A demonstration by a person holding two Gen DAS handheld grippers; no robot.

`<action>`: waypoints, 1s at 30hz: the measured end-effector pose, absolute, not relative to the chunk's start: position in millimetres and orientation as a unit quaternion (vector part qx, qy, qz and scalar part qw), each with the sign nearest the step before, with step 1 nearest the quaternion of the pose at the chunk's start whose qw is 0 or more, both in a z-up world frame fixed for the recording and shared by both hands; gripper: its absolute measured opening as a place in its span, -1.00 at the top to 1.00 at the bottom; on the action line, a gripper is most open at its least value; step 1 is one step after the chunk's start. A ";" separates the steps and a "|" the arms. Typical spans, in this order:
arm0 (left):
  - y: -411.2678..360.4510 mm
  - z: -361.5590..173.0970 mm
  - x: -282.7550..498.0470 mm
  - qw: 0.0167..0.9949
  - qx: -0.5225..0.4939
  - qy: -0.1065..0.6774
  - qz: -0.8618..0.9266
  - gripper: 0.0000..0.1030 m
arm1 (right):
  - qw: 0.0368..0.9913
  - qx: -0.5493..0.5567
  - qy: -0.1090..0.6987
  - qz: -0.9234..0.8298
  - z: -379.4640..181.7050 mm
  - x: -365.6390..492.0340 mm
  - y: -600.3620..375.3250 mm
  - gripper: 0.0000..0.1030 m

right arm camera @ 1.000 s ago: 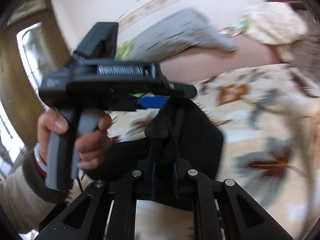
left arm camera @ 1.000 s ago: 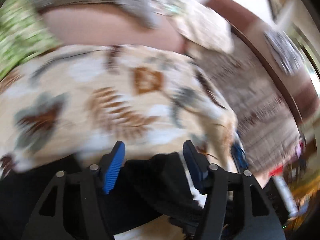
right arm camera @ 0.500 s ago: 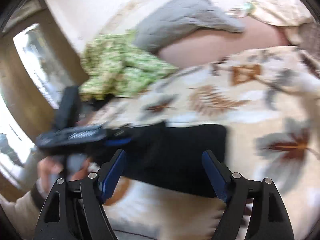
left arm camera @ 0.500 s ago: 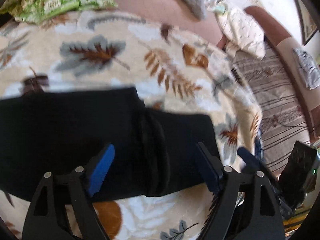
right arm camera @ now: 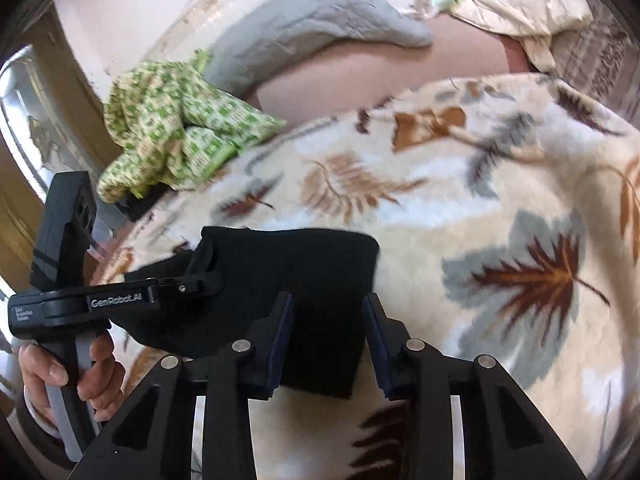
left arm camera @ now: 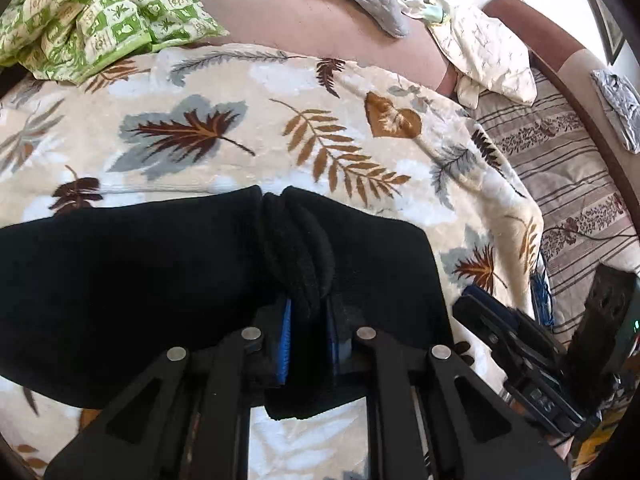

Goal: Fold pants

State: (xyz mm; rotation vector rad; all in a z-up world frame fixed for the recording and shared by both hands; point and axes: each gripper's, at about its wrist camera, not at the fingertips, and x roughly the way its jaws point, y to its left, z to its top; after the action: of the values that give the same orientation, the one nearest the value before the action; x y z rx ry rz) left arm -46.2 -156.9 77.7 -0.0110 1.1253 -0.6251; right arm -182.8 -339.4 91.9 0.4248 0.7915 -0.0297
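A cream blanket (left arm camera: 280, 128) printed with brown and grey leaves covers a bed or sofa, with a green-and-white checked cloth (left arm camera: 92, 16) bunched at its far left edge, a grey quilted cushion (right arm camera: 304, 28) against the pinkish backrest behind it, and a pale printed cloth (left arm camera: 484, 56) at the far right beside a striped brown cover (left arm camera: 560, 168). A pair of black pants (left arm camera: 140, 280) lies across the near part of the blanket, spread out to the left and bunched into a raised fold toward the middle. The left gripper (left arm camera: 306, 332) is clamped on that fold, its 2 blue pads pressed close together with a ridge of black fabric pinched between them and bulging up just beyond the tips. In the right wrist view, the person's left hand (right arm camera: 68, 376) wraps the grey handle of that tool, whose black body reaches in to the left end of the pants. The right gripper (right arm camera: 326, 336) hovers over the near right corner of the garment; its jaws have just been closing and now stand partly apart, with black fabric lying between them, though the pads do not appear to press on it.
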 end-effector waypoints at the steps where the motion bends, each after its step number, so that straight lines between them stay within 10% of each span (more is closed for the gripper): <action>1: -155.7 74.4 -45.9 0.798 -0.007 0.529 -0.289 0.76 | 0.901 0.202 0.384 -0.013 92.3 -179.6 -335.9 0.30; 18: -116.6 70.7 -47.2 0.816 -0.024 0.529 -0.231 0.59 | 0.881 0.145 0.450 -0.012 64.3 -123.2 -305.0 0.27; 22: -87.6 79.3 -56.0 0.826 -0.045 0.519 -0.216 0.04 | 0.883 0.118 0.453 -0.025 61.8 -114.2 -295.2 0.23; 30: -49.5 79.8 -72.4 0.837 -0.087 0.509 -0.181 -0.08 | 0.886 0.113 0.449 0.022 77.4 -145.0 -267.9 0.07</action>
State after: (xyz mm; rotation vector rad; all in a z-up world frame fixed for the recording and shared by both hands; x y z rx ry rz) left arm -72.4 -49.5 79.8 -0.1848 1.0769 -0.3820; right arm -145.0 -267.9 77.4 0.2351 0.9345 0.0455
